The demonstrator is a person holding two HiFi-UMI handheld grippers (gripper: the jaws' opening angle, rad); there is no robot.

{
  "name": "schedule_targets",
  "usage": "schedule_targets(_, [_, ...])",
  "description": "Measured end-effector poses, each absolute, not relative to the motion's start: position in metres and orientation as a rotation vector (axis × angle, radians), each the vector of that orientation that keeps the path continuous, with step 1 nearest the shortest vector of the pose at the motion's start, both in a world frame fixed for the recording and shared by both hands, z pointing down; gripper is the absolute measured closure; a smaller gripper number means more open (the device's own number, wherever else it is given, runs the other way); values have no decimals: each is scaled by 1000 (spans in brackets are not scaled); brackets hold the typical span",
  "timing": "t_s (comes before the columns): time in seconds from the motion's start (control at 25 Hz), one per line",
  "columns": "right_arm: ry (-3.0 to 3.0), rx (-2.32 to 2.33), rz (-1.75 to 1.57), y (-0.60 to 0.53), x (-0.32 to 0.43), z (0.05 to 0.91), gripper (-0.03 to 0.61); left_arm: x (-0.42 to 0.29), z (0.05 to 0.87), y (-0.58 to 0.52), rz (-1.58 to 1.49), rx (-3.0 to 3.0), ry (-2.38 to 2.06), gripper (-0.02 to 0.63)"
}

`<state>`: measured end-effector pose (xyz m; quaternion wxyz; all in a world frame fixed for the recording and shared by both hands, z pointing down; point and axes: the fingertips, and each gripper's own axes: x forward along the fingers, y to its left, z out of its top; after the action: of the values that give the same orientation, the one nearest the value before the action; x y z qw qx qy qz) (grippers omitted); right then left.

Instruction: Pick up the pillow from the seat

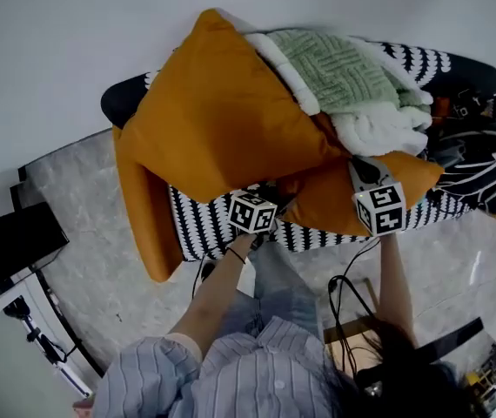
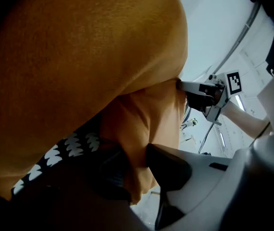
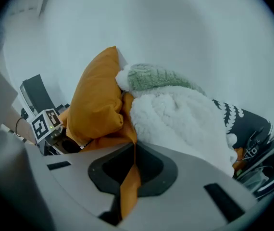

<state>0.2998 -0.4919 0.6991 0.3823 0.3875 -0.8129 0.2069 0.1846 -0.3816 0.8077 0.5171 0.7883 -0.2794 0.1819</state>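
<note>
At the far left a dark flat box (image 1: pixel 13 246) sits low beside the wall. Next comes the orange pillow (image 1: pixel 222 120). It lies across the black-and-white patterned seat (image 1: pixel 200 232), its top corner up against the pale wall and one orange flap hanging over the seat's left end. Your left gripper (image 2: pixel 136 161) is at the pillow's front edge, its jaws clenched on a thick fold of the orange fabric with the seat's pattern just beside them. To its right, your right gripper (image 3: pixel 131 170) has its jaws pressed together on a thin strip of the same orange cloth, close under a green-knit and white fleece blanket (image 1: pixel 352 72) piled on the pillow. At the seat's right end lies a dark striped bag (image 1: pixel 483 159).
</note>
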Motion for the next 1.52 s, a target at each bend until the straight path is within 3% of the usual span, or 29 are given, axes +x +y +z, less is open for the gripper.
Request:
schedule_targets(0.8, [-2256, 1222, 834, -391, 291, 574, 557, 105, 610, -311, 364, 2089, -901, 529])
schedule_targets(1.52, [-2400, 1617, 651, -350, 319, 423, 557, 116, 470, -306, 182, 2426, -818, 532])
